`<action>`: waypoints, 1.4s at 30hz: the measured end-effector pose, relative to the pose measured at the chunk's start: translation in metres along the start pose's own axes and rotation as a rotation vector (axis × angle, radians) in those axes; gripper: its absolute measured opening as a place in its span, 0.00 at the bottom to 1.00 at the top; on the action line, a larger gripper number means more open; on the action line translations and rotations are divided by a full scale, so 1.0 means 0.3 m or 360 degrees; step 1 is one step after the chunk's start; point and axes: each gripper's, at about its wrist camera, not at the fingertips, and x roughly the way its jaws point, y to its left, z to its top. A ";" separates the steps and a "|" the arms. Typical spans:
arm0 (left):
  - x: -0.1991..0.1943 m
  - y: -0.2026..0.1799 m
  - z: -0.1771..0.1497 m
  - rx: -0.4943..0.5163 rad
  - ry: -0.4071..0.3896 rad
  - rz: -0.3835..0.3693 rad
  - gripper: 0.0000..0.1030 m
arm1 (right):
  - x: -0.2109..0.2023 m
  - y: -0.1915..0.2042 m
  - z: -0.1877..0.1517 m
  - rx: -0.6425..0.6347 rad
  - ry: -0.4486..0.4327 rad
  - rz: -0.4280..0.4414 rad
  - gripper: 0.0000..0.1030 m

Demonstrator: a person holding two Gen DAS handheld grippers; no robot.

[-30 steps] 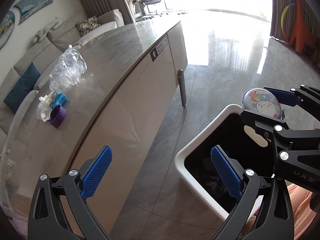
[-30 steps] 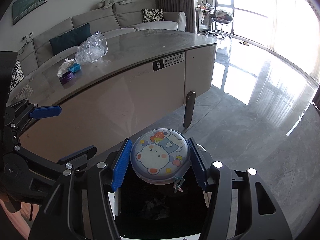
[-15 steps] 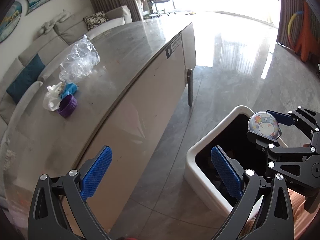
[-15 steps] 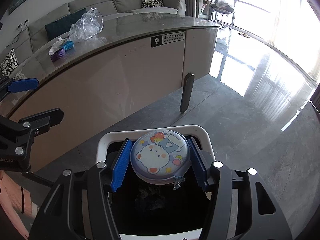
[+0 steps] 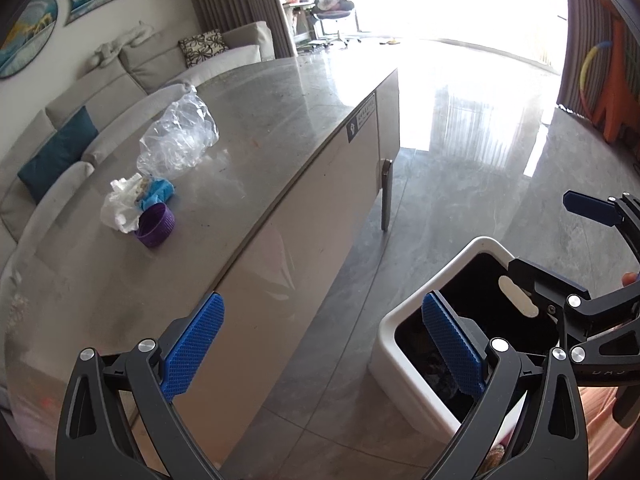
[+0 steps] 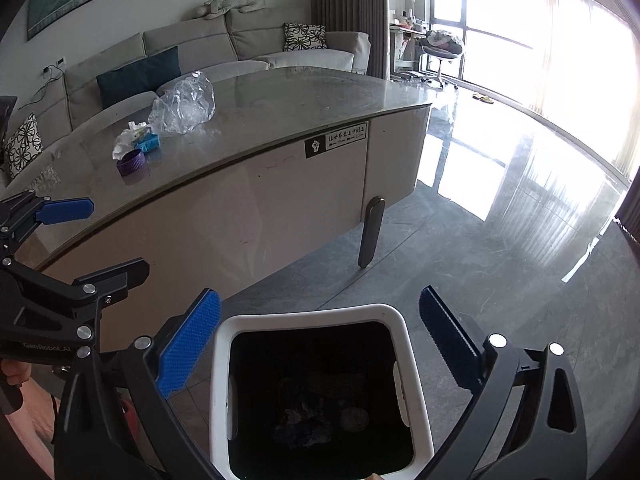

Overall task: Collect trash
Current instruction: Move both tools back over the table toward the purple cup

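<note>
The right gripper (image 6: pixel 320 344) has its blue ribbed fingers (image 6: pixel 188 350) opening to their widest, with nothing between them; they hang directly over the mouth of the white rectangular plastic bin with a black liner (image 6: pixel 312 316), which stands on the grey tiled floor just beside the desk. Dark scraps and a round, lid-like shape lie dim at the bottom of the bin, too murky to name. The left gripper (image 5: pixel 324 348) also stands wide and empty, its fingers (image 5: pixel 192 344) framing the desk's front edge on one side and the bin's rim (image 5: pixel 404 312) on the other.

This looks like the drop step of one collection, just finishing: jaws spread above the bin, nothing carried.

The remaining trash sits together well up on the grey stone-topped desk (image 5: pixel 280 128): a crumpled clear plastic bag (image 5: pixel 176 140), a wad of white tissue (image 5: pixel 120 208) touching a blue wrapper (image 5: pixel 160 190), and a purple ribbed plastic cap (image 5: pixel 155 226) just beside them. The next move likely calls for an empty gripper to travel up and over the desk edge, settle its fingers around one piece, and close. The light bag may slip or spring.
</note>
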 end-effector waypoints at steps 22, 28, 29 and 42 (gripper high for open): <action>-0.073 0.468 0.112 -0.0331 -0.0195 0.0231 0.96 | 0.040 0.374 0.419 -0.0343 -0.0400 0.0218 0.96; -0.001 0.555 0.128 -0.0399 -0.0165 0.0233 0.96 | 0.118 0.430 0.473 -0.0373 -0.0395 0.0258 0.96; 0.013 0.567 0.129 -0.0413 -0.0158 0.0229 0.96 | 0.131 0.437 0.478 -0.0379 -0.0392 0.0261 0.96; 0.229 0.615 0.131 -0.0474 0.0031 0.0149 0.96 | 0.322 0.442 0.487 -0.0406 -0.0281 0.0263 0.96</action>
